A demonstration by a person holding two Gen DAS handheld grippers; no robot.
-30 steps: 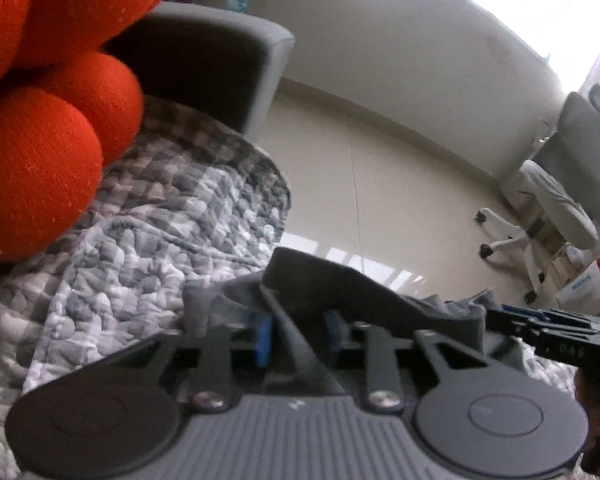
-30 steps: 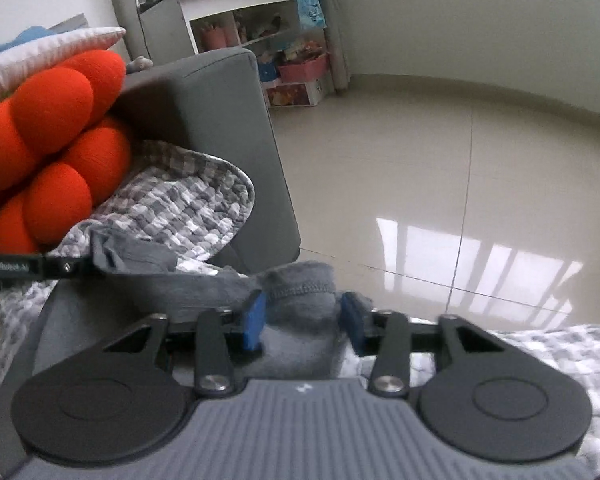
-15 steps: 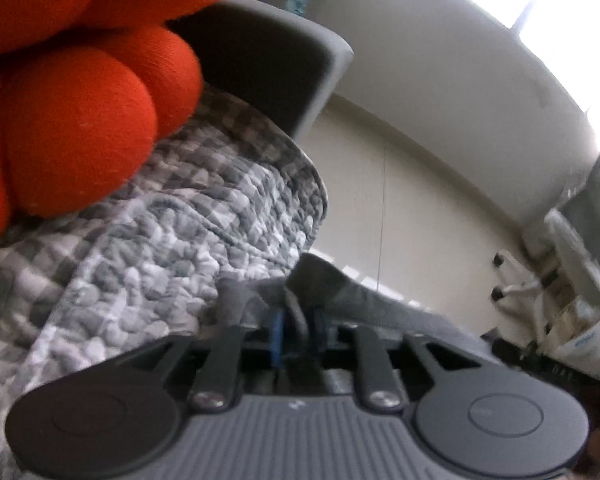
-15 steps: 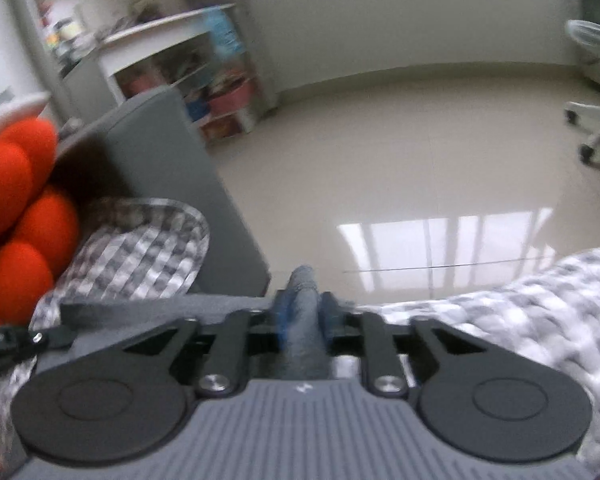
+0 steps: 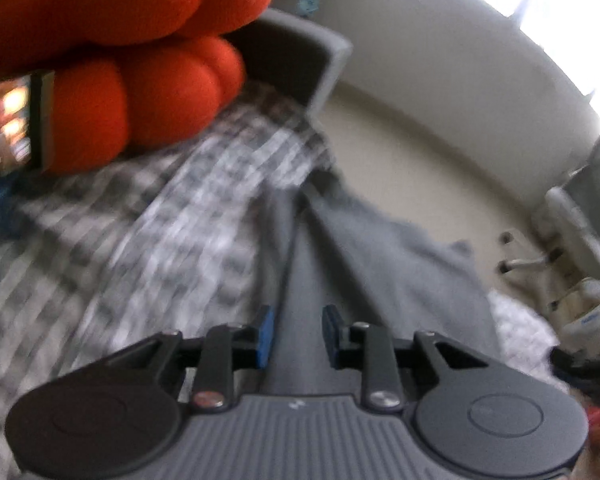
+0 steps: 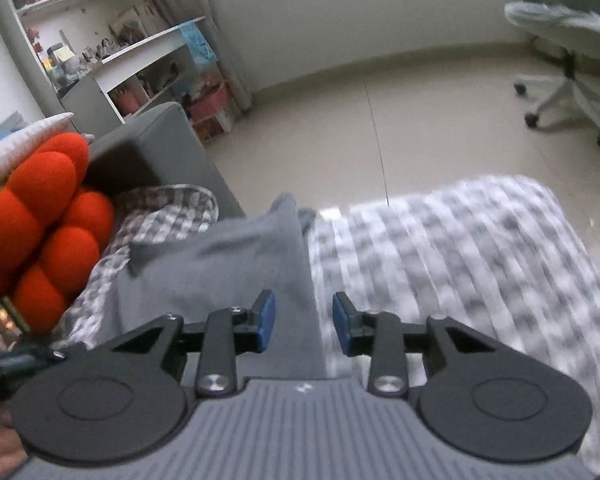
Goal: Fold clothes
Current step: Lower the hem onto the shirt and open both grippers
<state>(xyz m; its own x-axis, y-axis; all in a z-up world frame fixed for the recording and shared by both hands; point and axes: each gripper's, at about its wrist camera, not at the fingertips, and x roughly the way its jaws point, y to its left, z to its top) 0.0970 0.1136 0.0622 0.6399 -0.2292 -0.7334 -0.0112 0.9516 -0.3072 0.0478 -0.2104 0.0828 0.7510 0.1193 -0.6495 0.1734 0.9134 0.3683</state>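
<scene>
A: What can't you make out here?

B: The checked blanket (image 5: pixel 148 248) is smeared by motion blur, and the orange cushion (image 5: pixel 112 60) runs off the top and left edges.

A: And on the far right?

B: The office chair (image 6: pixel 572 40) is cut by the edge. The shelf (image 6: pixel 72 4) items are too small to tell.

A pale tiled floor (image 6: pixel 440 120) meets plain walls (image 6: pixel 340 12). White shelves (image 6: pixel 140 60) stand far left, an office chair (image 6: pixel 568 40) stands right. Daylight reflects on the floor.
</scene>
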